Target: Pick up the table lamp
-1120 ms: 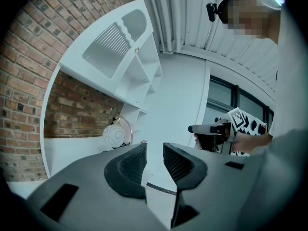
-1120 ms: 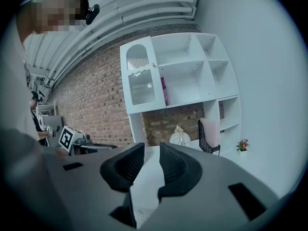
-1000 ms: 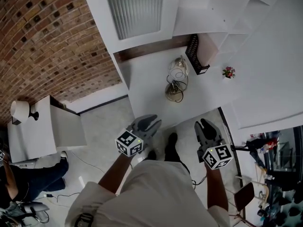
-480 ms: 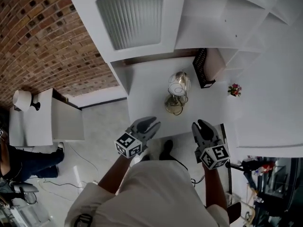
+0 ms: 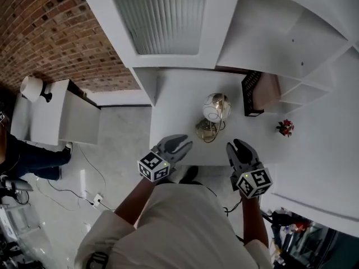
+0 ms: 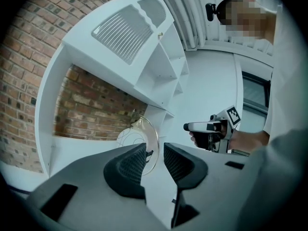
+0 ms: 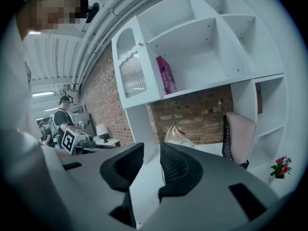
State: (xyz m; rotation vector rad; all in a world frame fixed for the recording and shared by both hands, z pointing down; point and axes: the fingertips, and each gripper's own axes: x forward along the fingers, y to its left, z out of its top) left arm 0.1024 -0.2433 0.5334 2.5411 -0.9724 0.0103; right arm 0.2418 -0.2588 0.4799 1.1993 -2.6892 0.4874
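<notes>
The table lamp (image 5: 214, 115), a clear glass globe on a brass base, stands on the white desk (image 5: 179, 94) near its front edge. My left gripper (image 5: 184, 144) hovers at that edge, just left of the lamp and apart from it. Its jaws are a little apart with nothing between them. In the left gripper view the globe (image 6: 139, 136) shows just beyond the left gripper (image 6: 154, 148). My right gripper (image 5: 240, 146) is at the edge to the lamp's right, its jaws opening and empty. The lamp (image 7: 177, 134) appears behind the right gripper (image 7: 152, 147).
A black mesh holder (image 5: 253, 94) with a pink item stands at the desk's back right, and a small flower pot (image 5: 286, 128) sits further right. White shelves and a ribbed cabinet door (image 5: 162, 15) rise behind. A low white table (image 5: 50, 119) stands left, beside a person (image 5: 22, 156).
Both grippers have advanced up to the desk's front edge. The lamp and desk now lie closer beneath me.
</notes>
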